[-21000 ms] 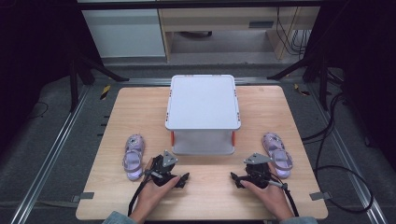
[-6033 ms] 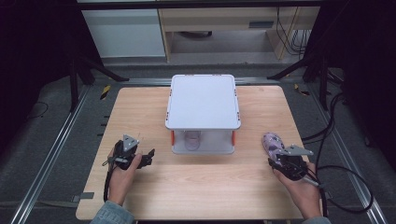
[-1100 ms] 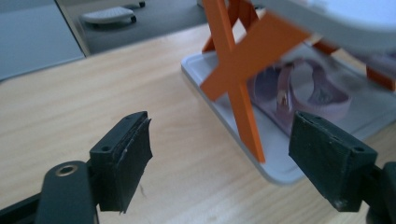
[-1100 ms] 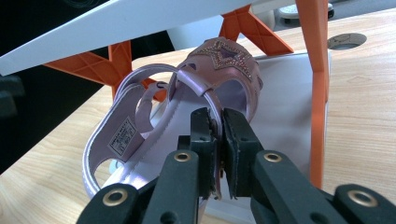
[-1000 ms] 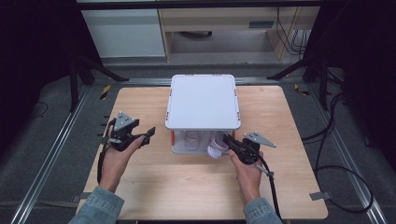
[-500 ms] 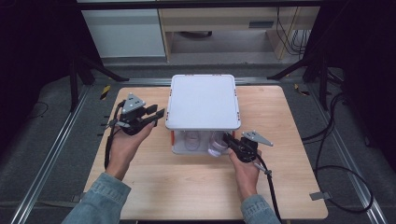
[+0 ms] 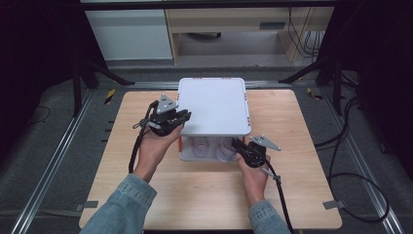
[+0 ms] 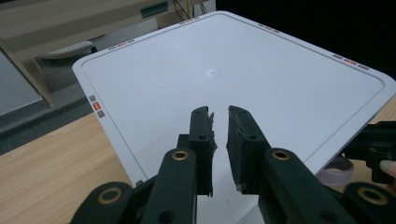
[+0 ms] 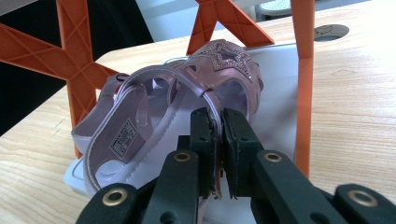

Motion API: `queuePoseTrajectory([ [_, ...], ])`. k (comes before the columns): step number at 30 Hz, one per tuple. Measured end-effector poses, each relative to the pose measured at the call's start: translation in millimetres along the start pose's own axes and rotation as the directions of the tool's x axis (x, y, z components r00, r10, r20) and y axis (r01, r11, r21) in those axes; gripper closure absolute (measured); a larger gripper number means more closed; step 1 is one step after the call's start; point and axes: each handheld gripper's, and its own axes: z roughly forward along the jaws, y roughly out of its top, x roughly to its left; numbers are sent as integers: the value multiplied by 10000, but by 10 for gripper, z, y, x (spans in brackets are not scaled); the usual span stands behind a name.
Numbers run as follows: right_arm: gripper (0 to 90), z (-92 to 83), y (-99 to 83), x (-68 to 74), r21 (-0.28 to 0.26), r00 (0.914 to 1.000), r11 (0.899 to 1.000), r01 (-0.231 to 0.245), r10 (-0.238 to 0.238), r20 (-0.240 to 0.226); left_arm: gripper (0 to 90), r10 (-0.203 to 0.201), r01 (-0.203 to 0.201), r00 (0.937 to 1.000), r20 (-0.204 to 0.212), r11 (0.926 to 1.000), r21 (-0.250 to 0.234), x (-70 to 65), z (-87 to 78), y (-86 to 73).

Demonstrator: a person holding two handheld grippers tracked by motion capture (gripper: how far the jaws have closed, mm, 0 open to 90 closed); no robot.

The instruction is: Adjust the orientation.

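Note:
A small rack with a white top (image 7: 214, 105) and orange supports (image 9: 74, 60) stands mid-table. Two pink sandals sit on its lower shelf, one (image 7: 200, 145) to the left and one (image 7: 226, 148) to the right. My right gripper (image 7: 237, 144) reaches in from the front, shut on the strap of the right sandal (image 9: 154, 121), which bears a glittery star. My left gripper (image 7: 184, 116) hovers over the white top's (image 8: 243, 79) left edge. Its jaws have just been closing and now stand almost together (image 8: 219, 114) with nothing between them.
The wooden table (image 7: 292, 195) has bare board in front of and beside the rack. Cables trail from both grippers. Dark floor, metal rails and a cabinet (image 7: 131, 29) lie beyond the table. The right gripper (image 8: 373, 149) peeks past the rack's corner.
My left hand has moved up and to the right, from the table's left side to the rack's top edge, and its jaws have closed. The right gripper has kept still on the sandal.

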Motion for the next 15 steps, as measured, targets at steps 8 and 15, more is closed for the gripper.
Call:
queuePoseTrajectory([
  [8,831,83,-39,20,-5,10000,10000,-88,88,-41,814,-88,88,10000,-6,9998,189,21,76,-51],
  [15,829,108,-54,13,161,9998,9996,-214,215,-17,817,-188,188,9998,13,9996,202,18,108,-67],
])
